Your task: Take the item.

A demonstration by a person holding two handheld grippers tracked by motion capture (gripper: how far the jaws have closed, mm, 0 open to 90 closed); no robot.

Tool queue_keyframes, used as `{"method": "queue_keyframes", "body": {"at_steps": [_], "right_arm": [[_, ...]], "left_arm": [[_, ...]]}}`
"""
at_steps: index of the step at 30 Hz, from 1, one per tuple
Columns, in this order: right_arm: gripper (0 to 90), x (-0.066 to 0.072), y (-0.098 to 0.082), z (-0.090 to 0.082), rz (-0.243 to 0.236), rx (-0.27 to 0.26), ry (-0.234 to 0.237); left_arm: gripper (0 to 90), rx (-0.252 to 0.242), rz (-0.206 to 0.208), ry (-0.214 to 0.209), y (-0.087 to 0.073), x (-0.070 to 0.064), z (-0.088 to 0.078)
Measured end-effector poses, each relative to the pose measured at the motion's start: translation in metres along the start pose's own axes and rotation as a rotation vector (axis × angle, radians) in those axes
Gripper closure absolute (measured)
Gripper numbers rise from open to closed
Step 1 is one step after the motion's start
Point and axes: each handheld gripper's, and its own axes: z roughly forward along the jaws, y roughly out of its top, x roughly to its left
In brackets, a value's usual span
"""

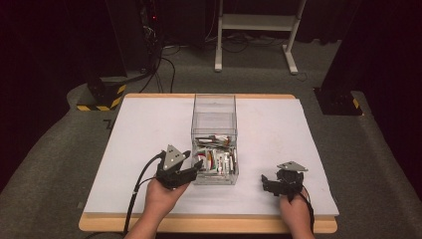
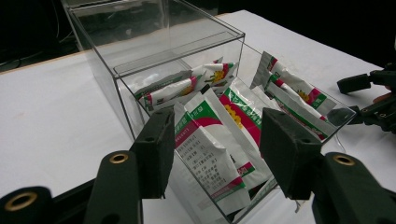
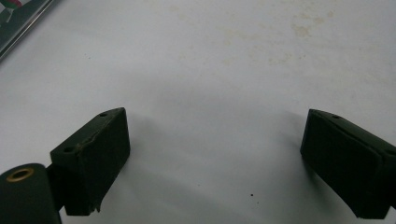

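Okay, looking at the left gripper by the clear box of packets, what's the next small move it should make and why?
Probably ease the left gripper forward and down over the near wall of the clear box onto the closest packet. Its jaws stand open with nothing between them, aimed at the upright packets in the open near section. The right gripper rests open over bare white table, out of the way.

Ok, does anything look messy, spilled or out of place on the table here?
Nothing spilled. The sachets lie jumbled and leaning inside the clear box, all contained. The left gripper hovers open at it; the right gripper rests open over bare white table.
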Motion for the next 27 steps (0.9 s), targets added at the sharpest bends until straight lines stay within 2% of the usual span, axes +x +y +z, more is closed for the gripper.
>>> {"method": "queue_keyframes", "body": {"at_steps": [18, 27], "right_arm": [[8.0, 0.000, 0.000, 0.000, 0.001, 0.000, -0.001], [8.0, 0.000, 0.000, 0.000, 0.000, 0.000, 0.000]], "left_arm": [[49.9, 0.017, 0.006, -0.006, 0.010, -0.001, 0.016], [52.0, 0.049, 0.019, 0.040, 0.008, -0.001, 0.027]]}}
